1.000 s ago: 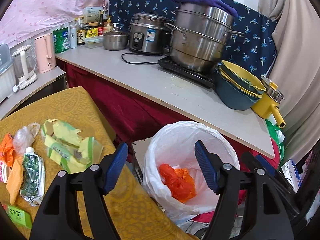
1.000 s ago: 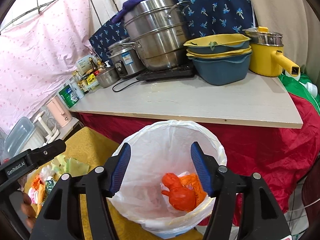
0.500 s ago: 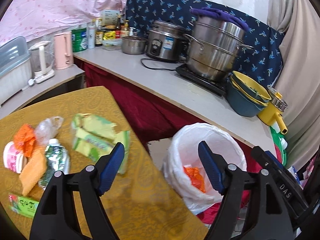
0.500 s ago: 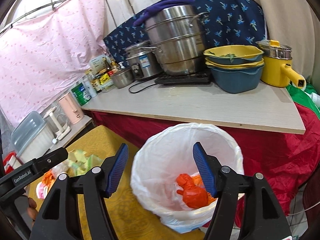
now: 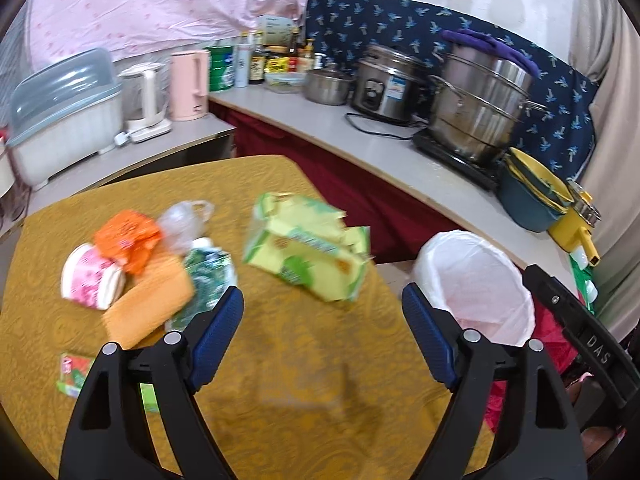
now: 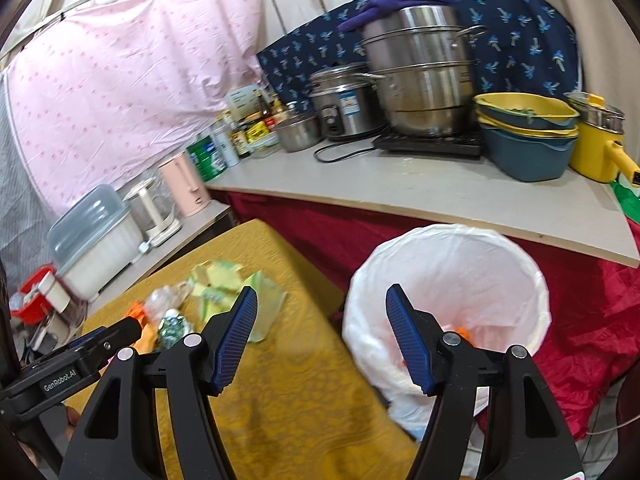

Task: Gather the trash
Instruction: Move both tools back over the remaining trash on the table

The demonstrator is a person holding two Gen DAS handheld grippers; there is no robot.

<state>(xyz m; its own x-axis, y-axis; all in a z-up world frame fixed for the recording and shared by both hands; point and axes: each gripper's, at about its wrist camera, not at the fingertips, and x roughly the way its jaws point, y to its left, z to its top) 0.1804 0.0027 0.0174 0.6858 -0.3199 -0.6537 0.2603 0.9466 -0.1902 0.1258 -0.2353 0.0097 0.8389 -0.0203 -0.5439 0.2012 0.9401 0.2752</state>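
Trash pile [image 5: 168, 264] on yellow table [image 5: 304, 364]; orange scrap [image 6: 462, 332] already in lined bin [image 6: 532, 280]. L gripper [image 5: 322, 336] jaws opening, empty; R gripper [image 6: 320, 332] spread, empty. Most pcs left.

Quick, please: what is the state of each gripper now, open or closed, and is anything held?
Left gripper: jaws opening, nothing between them, above the yellow tablecloth.
Right gripper: open, holding nothing.
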